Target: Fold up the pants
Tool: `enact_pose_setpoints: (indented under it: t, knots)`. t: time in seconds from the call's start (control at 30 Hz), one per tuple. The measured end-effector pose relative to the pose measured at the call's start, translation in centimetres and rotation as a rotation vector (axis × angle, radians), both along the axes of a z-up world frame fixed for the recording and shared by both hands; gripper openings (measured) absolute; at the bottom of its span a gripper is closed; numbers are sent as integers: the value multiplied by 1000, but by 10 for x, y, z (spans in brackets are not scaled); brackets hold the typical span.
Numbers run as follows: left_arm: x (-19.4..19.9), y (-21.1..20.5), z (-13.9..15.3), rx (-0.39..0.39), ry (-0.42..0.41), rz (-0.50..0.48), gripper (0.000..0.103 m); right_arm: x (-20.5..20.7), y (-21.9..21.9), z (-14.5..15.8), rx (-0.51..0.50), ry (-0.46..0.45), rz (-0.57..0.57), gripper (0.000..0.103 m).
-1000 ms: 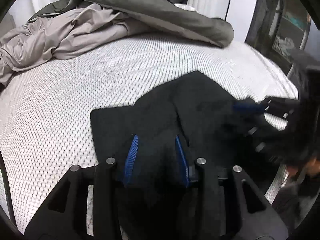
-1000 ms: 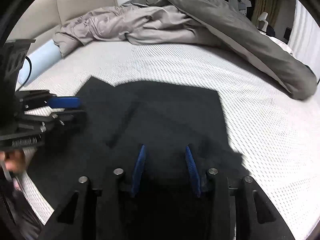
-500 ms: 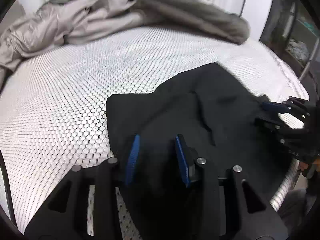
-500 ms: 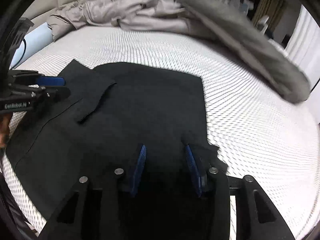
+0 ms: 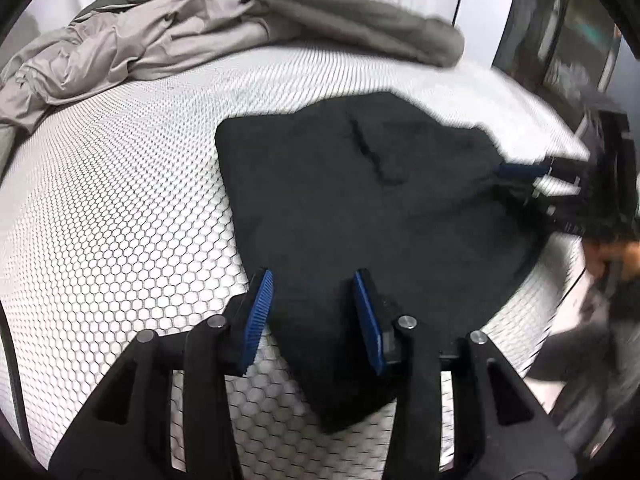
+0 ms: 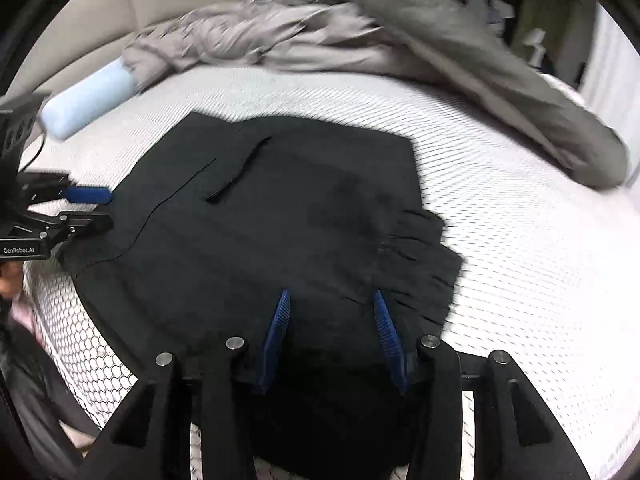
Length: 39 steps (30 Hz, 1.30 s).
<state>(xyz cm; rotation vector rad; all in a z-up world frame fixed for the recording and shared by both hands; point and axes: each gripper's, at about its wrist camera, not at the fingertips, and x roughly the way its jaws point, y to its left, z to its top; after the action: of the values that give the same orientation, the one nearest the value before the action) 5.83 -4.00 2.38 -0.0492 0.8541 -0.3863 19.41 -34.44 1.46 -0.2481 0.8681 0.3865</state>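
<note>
White honeycomb-textured mattress cover on the bed carries the black pants, which lie flat near its front edge as a broad, compact slab — apparently folded at least once, with further folds and squaring-up probably left. Rumpled grey bedding heaped at the far side and a pale blue roll stay well clear — nothing blocks the work. Left tongs and right tongs are both opening, cloth between the blades.
</note>
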Motion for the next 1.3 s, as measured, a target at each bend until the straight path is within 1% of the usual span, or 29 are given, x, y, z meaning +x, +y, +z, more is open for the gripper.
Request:
enact_pose_setpoints:
  t: [0.03,0.07,0.1,0.13,0.17,0.2,0.23,0.27,0.3,0.33,0.37,0.4,0.43,0.47,0.5,0.53,0.57,0.6,0.67,0.73,0.77,0.8,0.9,0.97,1.0,1.03,1.17,1.27,1.3]
  knots:
    - [-6,-7,6,-29,-28,-39,38,-4,3,5,34,-4,4,45]
    - [-11,-15,8,-36,-44,-78,40,-9,11,10,89,-2,43,45]
    - [-15,-26,8,-29,-50,-125,42,-27,25,12,120,0,79,45]
    - [-18,-36,3,-17,-39,-172,47,-31,36,11,135,5,112,45]
    - [-18,-46,-1,-3,-24,-194,48,-35,51,8,123,13,145,45]
    - [-18,-54,-10,43,-8,-209,48,-40,60,2,89,22,172,45]
    - [-19,-57,-15,71,-8,-220,48,-44,66,-7,30,32,187,45]
    - [-21,-56,-17,74,-12,-234,48,-54,66,-15,-17,39,184,45]
    - [-23,-53,-17,68,-16,-239,48,-54,54,-20,-49,35,171,45]
    - [-26,-46,-15,59,-17,-241,49,-54,41,-20,-38,34,154,45]
    - [-28,-39,-13,44,-17,-244,52,-53,20,-15,-15,47,117,43]
    - [-32,-30,-10,19,-17,-239,52,-52,1,-11,32,62,105,37]
    - [-34,-24,-7,-1,-17,-235,52,-54,-12,-5,66,59,92,38]
    - [-34,-18,-3,-18,-21,-230,52,-58,-27,1,61,35,62,41]
    - [-40,-13,0,-34,-31,-221,52,-61,-35,4,40,21,37,54]
    - [-41,-4,5,-58,-46,-201,54,-63,-49,10,43,2,-11,56]
    - [-44,4,8,-73,-53,-172,58,-68,-57,15,80,-1,-30,56]
    - [-38,11,8,-87,-50,-121,59,-69,-73,19,175,10,-52,56]
    - [-21,13,5,-99,-22,-47,59,-60,-84,19,332,36,-79,56]
    - [-18,17,0,-111,17,-5,59,-48,-90,16,420,72,-103,55]
    - [-11,16,-4,-111,29,3,59,-39,-82,17,452,92,-100,55]
    - [-10,14,-6,-101,29,4,59,-40,-78,17,471,104,-104,54]
    - [-15,6,-6,-44,4,-17,59,-42,-69,22,468,82,-90,54]
    - [-17,0,-7,-8,-9,-31,59,-37,-61,16,438,110,-106,54]
    - [-20,-2,-7,4,-13,-33,59,-22,-59,13,425,111,-108,49]
    - [-20,-6,-9,13,-16,-33,59,-25,-54,15,403,101,-99,45]
    - [-9,-23,-13,16,-14,-29,59,-29,-37,22,366,54,-46,44]
    - [-6,-27,-15,34,-19,-25,59,-36,-44,22,386,61,-31,41]
    - [-5,-28,-16,41,-21,-23,59,-29,-39,20,377,69,-26,40]
